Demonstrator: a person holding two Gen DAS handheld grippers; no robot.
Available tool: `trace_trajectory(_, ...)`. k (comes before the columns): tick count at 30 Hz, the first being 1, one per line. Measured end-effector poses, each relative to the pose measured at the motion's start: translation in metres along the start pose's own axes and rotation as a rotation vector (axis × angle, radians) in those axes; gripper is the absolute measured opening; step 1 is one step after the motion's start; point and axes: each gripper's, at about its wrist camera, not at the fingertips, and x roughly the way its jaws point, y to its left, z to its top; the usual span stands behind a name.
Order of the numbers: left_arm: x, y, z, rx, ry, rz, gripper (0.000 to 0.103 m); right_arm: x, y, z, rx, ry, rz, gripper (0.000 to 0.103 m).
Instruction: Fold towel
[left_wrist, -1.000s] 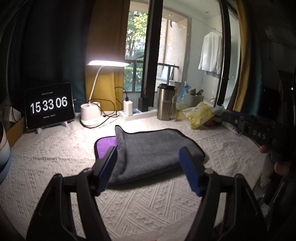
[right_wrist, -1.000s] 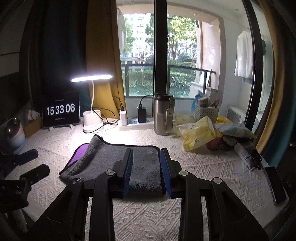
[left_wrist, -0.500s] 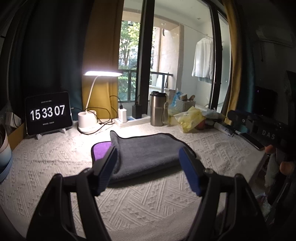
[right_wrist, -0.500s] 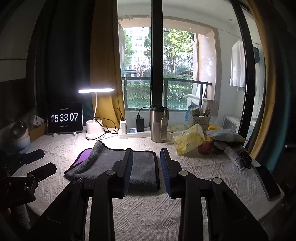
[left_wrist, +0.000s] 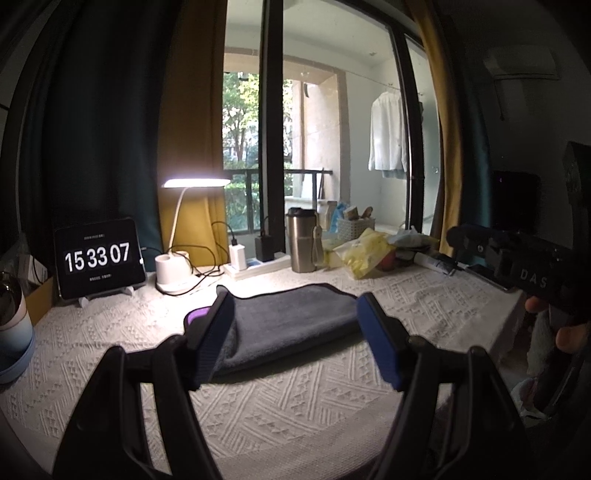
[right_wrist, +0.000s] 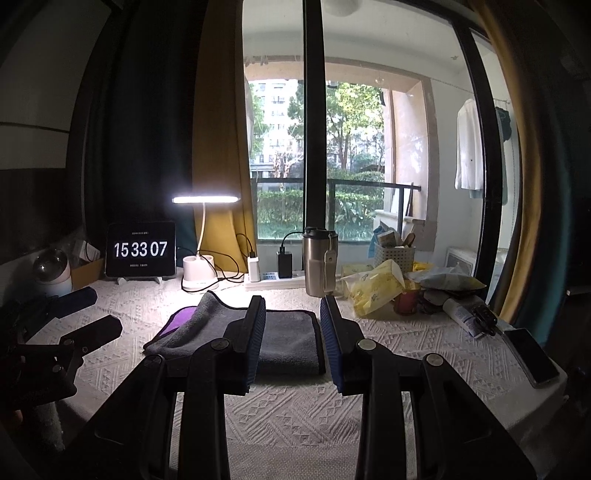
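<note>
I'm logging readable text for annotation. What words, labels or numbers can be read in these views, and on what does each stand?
"15 33 07": on the tablet clock propped at the back of the table.
"DAS": on the black body of the right gripper, seen from the left wrist camera.
Small lines above and below the clock digits: too small to read.
Print on the yellow packet: too blurred to read.

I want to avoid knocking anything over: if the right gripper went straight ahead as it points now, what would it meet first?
Most likely the folded towel, lying between the open right gripper's fingers in its view. Passing above it, the steel tumbler comes next; depth is unclear.
</note>
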Motion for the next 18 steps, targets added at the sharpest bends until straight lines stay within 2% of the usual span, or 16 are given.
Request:
trace_trajectory(8,-0.03,-0.007,0.001,0.048,-0.082,0.0,0.07,-0.031,0.001,-0.004,-0.008,-0.061,-0.04,0.033)
trace_trajectory(18,-0.048,-0.005,-0.007,0.035,-0.077,-0.004,0.07,-0.064,-0.006,-0.012,-0.024,-0.079,-0.098,0.034)
